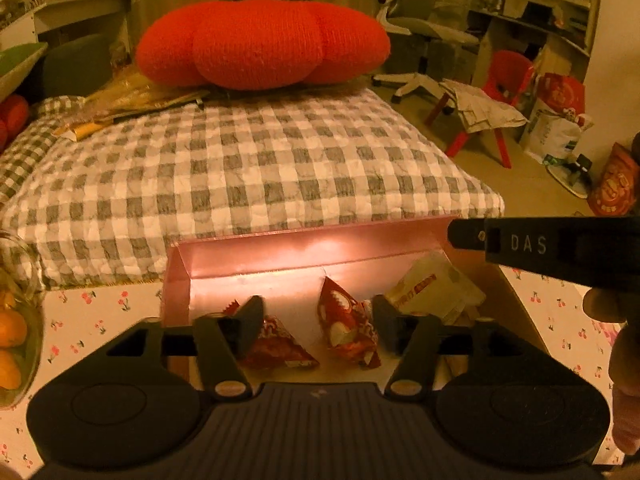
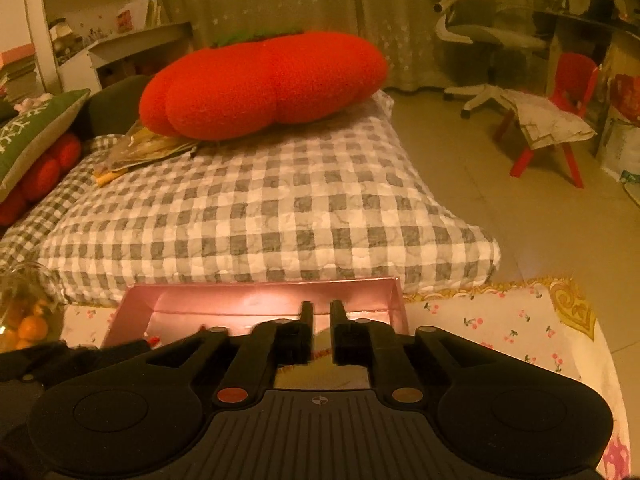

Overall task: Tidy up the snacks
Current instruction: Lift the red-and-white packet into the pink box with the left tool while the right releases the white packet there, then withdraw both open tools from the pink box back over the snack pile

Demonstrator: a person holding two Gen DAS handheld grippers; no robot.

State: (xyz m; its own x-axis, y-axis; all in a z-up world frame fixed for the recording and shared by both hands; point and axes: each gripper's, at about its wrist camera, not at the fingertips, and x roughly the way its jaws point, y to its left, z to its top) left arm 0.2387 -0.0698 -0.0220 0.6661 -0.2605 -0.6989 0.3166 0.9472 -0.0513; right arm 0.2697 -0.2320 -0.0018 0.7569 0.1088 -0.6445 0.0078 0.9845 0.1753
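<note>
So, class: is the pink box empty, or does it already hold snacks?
It holds snacks. The left wrist view shows the pink box with two red packets and a pale packet lying inside.

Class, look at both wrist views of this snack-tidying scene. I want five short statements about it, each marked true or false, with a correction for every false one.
1. The pink box holds red triangular snack packets. True.
2. The left gripper is clamped on a packet. False: its jaws stand open.
3. The big red cushion lies on the floor. False: it rests on the checked quilt.
4. Oranges show at the left edge. True.
5. The tablecloth has cherry prints. True.
</note>
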